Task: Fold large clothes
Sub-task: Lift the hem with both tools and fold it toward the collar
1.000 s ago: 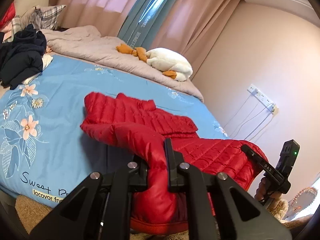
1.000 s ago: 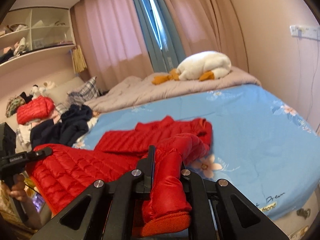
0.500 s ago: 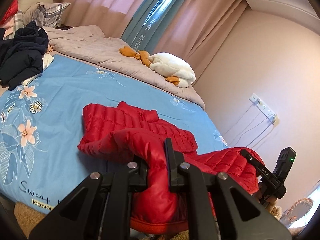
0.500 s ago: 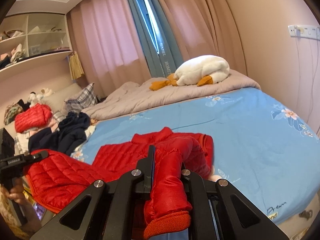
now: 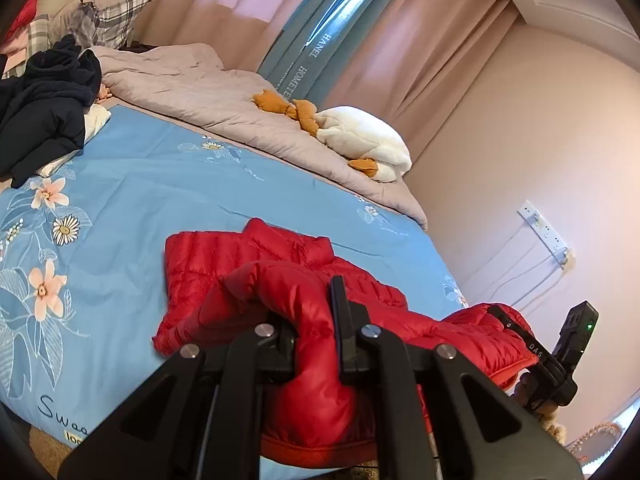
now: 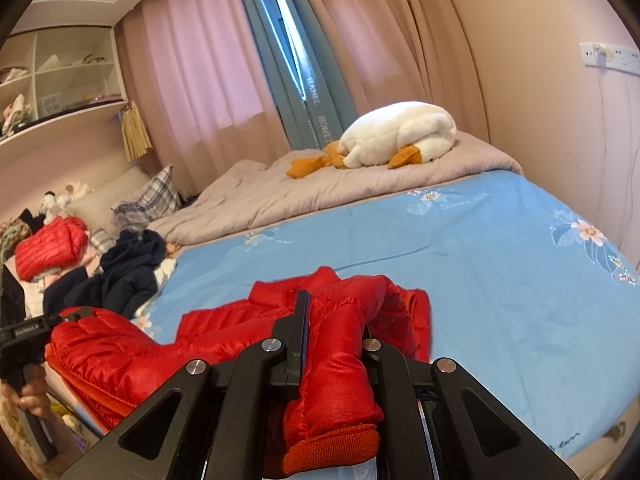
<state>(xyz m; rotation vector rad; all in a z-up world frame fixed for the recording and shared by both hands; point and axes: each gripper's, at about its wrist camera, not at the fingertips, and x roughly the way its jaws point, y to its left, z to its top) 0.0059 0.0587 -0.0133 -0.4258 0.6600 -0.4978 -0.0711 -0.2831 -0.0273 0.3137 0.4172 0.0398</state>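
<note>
A red quilted puffer jacket [image 5: 224, 256] lies at the near edge of the blue flowered bed sheet [image 5: 168, 184]; it also shows in the right wrist view [image 6: 224, 320]. My left gripper [image 5: 316, 320] is shut on a red sleeve of the jacket, whose end hangs down between the fingers. My right gripper [image 6: 332, 328] is shut on the other sleeve, whose ribbed cuff [image 6: 332, 448] hangs below the jaws. Each gripper shows in the other's view, the right one [image 5: 560, 352] at the jacket's far hem, the left one [image 6: 24, 340] at the left edge.
A pile of dark clothes [image 5: 44, 104] lies at the sheet's left end. A grey duvet [image 5: 192, 92] with a white and orange plush goose [image 5: 360, 140] runs along the far side. A folded red jacket [image 6: 52, 248] rests by the pillows. A wall with sockets [image 5: 544, 232] is right.
Both grippers have lifted and pushed forward with the sleeves. The jacket body has bunched closer to the bed edge and more blue sheet shows beyond it.
</note>
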